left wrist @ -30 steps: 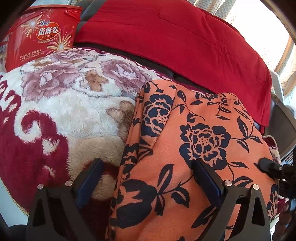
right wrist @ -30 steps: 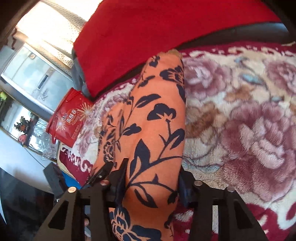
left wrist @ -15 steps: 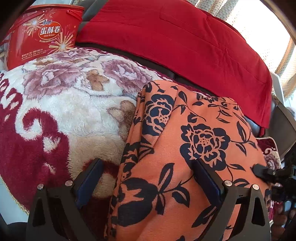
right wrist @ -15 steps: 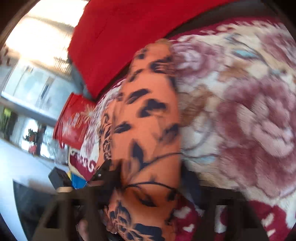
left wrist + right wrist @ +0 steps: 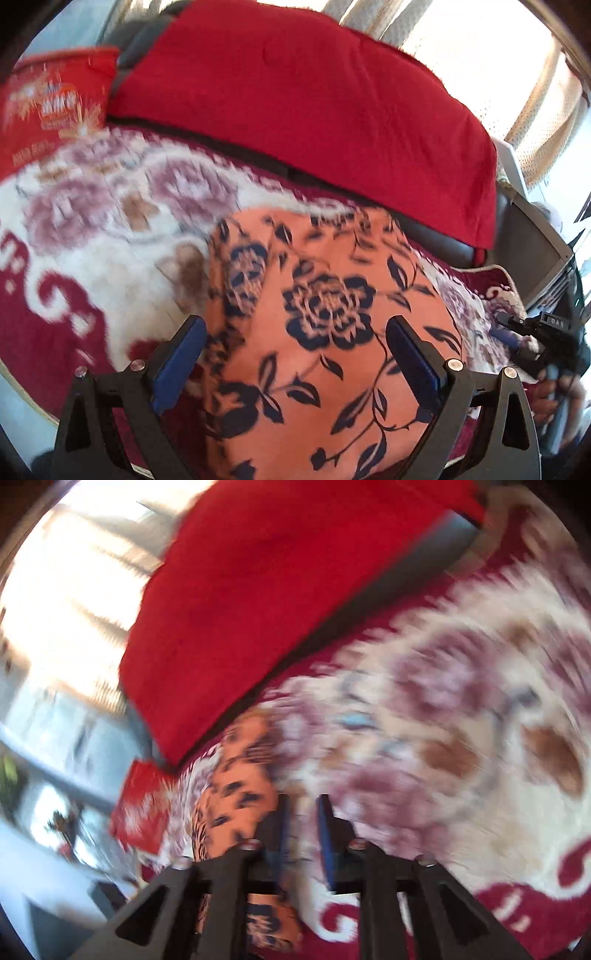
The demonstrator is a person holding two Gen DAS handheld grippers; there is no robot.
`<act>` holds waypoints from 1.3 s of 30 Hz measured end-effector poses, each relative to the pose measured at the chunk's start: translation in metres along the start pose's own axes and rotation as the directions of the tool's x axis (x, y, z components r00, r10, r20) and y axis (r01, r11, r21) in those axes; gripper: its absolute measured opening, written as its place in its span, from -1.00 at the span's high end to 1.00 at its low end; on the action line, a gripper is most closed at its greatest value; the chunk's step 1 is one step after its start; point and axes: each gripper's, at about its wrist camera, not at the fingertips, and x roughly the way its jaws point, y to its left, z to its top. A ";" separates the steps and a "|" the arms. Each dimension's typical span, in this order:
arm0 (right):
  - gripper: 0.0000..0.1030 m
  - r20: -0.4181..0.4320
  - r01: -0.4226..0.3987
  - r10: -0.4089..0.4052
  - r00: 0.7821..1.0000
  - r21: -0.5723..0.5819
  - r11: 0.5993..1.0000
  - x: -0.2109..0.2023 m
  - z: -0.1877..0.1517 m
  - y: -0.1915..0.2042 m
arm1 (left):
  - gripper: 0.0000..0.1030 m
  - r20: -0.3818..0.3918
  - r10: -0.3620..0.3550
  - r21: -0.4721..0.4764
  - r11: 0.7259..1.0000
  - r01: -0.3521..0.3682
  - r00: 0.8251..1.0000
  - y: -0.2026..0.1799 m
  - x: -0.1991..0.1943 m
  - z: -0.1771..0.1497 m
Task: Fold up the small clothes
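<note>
Left wrist: left gripper (image 5: 295, 343) jaws apart over soft, light orange floral garment (image 5: 325, 332); pinch its folded edge; right gripper (image 5: 301, 808) jaws narrowly apart, empty.

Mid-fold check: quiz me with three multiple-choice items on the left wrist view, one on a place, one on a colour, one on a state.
1. Where is the red tin?
A) far left, at the floral blanket's edge
B) inside a drawer
C) under the blanket

2. What print does the orange garment bear?
A) white dots
B) dark blue flowers
C) green stripes

3. How is the left gripper?
A) shut on the garment
B) shut on the blanket
C) open, over the garment

Answers: 1 A, the tin shows top left beyond the blanket; 2 B, navy roses and leaves cover it; 3 C, its fingers stand wide apart.
</note>
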 end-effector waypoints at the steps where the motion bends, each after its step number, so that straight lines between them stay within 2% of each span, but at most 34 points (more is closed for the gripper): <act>1: -0.76 0.029 0.007 -0.007 1.000 0.010 1.000 -0.007 -0.004 -0.006 | -0.90 -0.014 -0.017 -0.023 1.000 0.017 1.000 0.002 0.003 -0.002; 2: -0.82 0.069 0.013 -0.014 0.998 0.003 1.000 -0.016 -0.009 -0.010 | -0.90 -0.028 -0.038 -0.048 0.998 0.036 0.999 0.004 0.006 -0.005; 3: -0.82 0.068 0.010 -0.009 0.998 -0.018 1.000 -0.018 -0.012 -0.010 | -0.90 -0.039 -0.050 -0.065 0.997 0.047 0.998 0.006 0.008 -0.007; 7: -0.82 -0.022 -0.015 0.013 1.000 -0.093 0.996 -0.013 -0.020 -0.002 | -0.90 -0.062 -0.074 -0.108 0.992 0.067 0.995 0.013 0.014 -0.006; 10: -0.82 -0.057 -0.026 0.019 0.998 -0.132 0.991 -0.006 -0.021 0.004 | -0.90 -0.065 -0.127 -0.146 0.982 0.117 0.990 0.020 0.012 0.004; 13: -0.82 -0.096 -0.055 0.043 0.994 -0.127 0.990 0.003 -0.030 0.006 | -0.90 -0.033 -0.108 -0.176 0.979 0.100 0.994 0.035 0.006 0.012; 16: -0.82 -0.158 -0.094 0.063 0.985 -0.192 0.977 0.022 -0.039 0.029 | -0.90 -0.076 -0.133 -0.228 0.967 0.113 0.988 0.051 0.013 0.013; 19: -0.82 -0.214 -0.113 0.055 0.975 -0.269 0.956 0.046 -0.046 0.055 | -0.90 -0.124 -0.153 -0.235 0.964 0.121 0.980 0.056 0.026 0.013; 23: -0.82 -0.295 -0.133 0.047 0.954 -0.278 0.951 0.087 -0.051 0.079 | -0.90 -0.216 -0.164 -0.232 0.966 0.112 0.963 0.055 0.050 0.014; 25: -0.82 -0.317 -0.124 0.031 0.948 -0.278 0.953 0.102 -0.053 0.083 | -0.89 -0.228 -0.190 -0.272 0.954 0.125 0.955 0.063 0.058 0.013; 27: -0.82 -0.327 -0.100 0.001 0.945 -0.287 0.953 0.114 -0.056 0.086 | -0.89 -0.204 -0.221 -0.306 0.940 0.152 0.954 0.070 0.057 0.012; 30: -0.82 -0.341 -0.079 -0.027 0.940 -0.293 0.953 0.126 -0.059 0.087 | -0.89 -0.204 -0.207 -0.278 0.949 0.147 0.957 0.065 0.057 0.010; 33: -0.82 -0.345 -0.059 -0.051 0.937 -0.301 0.952 0.136 -0.064 0.087 | -0.88 -0.221 -0.115 -0.144 0.986 0.084 0.968 0.048 0.060 0.005; 35: -0.82 -0.341 -0.050 -0.063 0.938 -0.313 0.948 0.139 -0.064 0.092 | -0.89 -0.214 -0.062 -0.068 0.996 0.049 0.975 0.038 0.061 0.002; 39: -0.80 -0.334 -0.035 -0.085 0.939 -0.337 0.941 0.145 -0.067 0.101 | -0.85 -0.214 -0.059 -0.057 0.997 0.048 0.975 0.040 0.061 0.002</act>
